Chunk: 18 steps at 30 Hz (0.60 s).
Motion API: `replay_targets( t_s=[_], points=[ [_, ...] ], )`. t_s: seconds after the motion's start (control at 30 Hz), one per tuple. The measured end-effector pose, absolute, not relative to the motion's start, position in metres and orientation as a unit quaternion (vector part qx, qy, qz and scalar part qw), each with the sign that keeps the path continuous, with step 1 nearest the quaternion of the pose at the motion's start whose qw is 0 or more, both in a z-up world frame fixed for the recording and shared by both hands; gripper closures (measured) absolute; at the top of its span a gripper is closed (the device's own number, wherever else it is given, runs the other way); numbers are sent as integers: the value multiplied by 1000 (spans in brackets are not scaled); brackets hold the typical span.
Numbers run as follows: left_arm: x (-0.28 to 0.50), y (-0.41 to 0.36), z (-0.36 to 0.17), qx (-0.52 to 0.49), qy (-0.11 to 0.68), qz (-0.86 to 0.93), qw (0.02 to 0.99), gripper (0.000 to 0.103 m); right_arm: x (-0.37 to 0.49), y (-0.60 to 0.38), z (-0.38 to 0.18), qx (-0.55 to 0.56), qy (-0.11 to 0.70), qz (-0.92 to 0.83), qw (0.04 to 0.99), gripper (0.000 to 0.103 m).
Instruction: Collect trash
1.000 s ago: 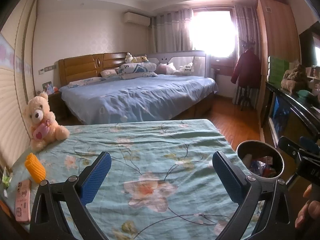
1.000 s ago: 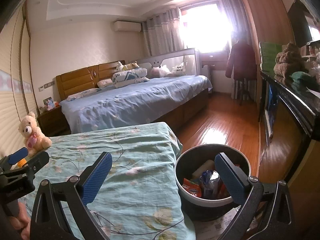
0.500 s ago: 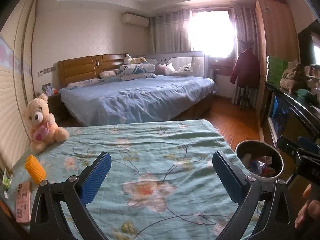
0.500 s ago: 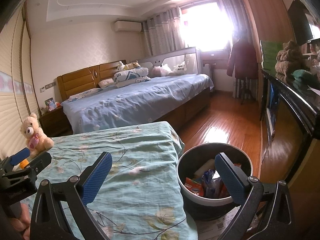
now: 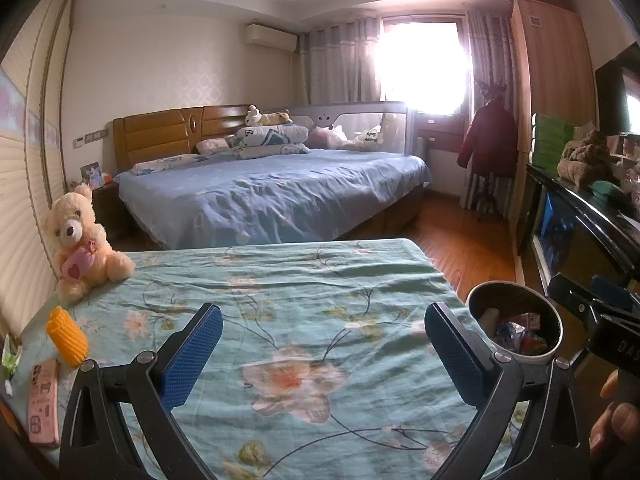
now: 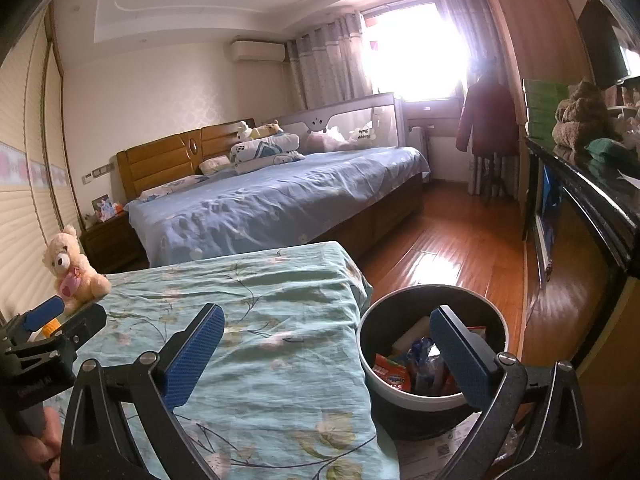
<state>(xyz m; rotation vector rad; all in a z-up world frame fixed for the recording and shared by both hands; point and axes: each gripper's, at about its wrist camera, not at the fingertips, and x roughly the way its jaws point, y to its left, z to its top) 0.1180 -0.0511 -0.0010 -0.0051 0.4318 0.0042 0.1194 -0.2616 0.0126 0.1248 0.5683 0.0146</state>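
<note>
A round dark trash bin (image 6: 434, 350) stands on the floor by the right edge of the floral bedspread (image 6: 260, 340), holding several wrappers (image 6: 394, 372). In the left wrist view the bin (image 5: 516, 324) shows at the right. My left gripper (image 5: 324, 348) is open over the floral bedspread (image 5: 280, 320), nothing between its blue pads. My right gripper (image 6: 326, 352) is open too, straddling the bed edge and the bin. A small green wrapper (image 5: 9, 354) lies at the far left edge.
A teddy bear (image 5: 82, 246), an orange ribbed object (image 5: 66, 336) and a pink phone (image 5: 42, 402) lie along the left side by the wall. A large blue bed (image 5: 272, 196) is behind. Wood floor (image 6: 460, 256) and a dark cabinet (image 6: 580, 216) are on the right.
Both views have drifted slightly; the bin sits a little lower in the right wrist view. Both grippers stay open and empty.
</note>
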Motion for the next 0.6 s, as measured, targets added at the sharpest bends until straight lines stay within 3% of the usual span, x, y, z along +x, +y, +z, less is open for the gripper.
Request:
replay_targets(
  t_s=[0.6],
  points=[
    [118, -51, -1, -2, 213, 1, 977, 1, 119, -261, 13, 62, 281, 8, 958, 0]
  ],
)
